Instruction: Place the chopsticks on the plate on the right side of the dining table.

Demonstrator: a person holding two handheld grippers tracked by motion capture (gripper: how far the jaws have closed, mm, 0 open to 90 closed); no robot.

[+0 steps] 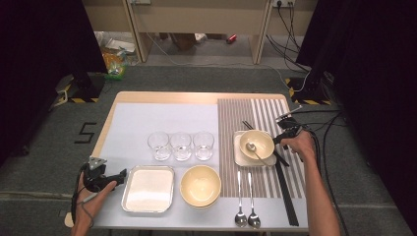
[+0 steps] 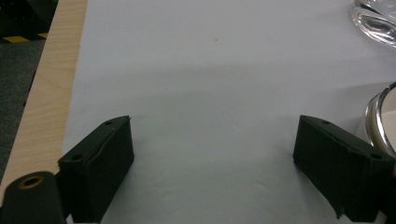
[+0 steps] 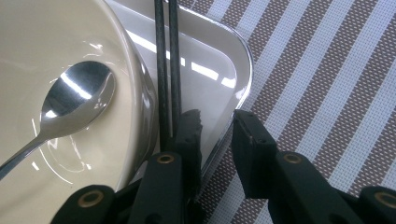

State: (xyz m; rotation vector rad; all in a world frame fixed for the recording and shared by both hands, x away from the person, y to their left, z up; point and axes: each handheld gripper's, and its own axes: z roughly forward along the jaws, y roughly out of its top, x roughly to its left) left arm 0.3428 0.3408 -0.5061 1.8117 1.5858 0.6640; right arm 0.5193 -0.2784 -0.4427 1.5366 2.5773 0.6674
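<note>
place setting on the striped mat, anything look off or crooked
The black chopsticks run slantwise across the white square plate, wedged beside the bowl instead of lying straight on the mat. The spoon leans in the bowl. Nothing spilled or broken.

One sign can be read: a black figure "5" (image 1: 84, 132) marked on the grey floor (image 1: 44, 162) left of the table; no label, brand or lettering is legible on the dishes, glasses or cutlery.

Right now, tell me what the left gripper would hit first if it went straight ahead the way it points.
Probably nothing soon: the left gripper, jaws open, faces bare white mat. A glass and the metal tray sit off to one side.
</note>
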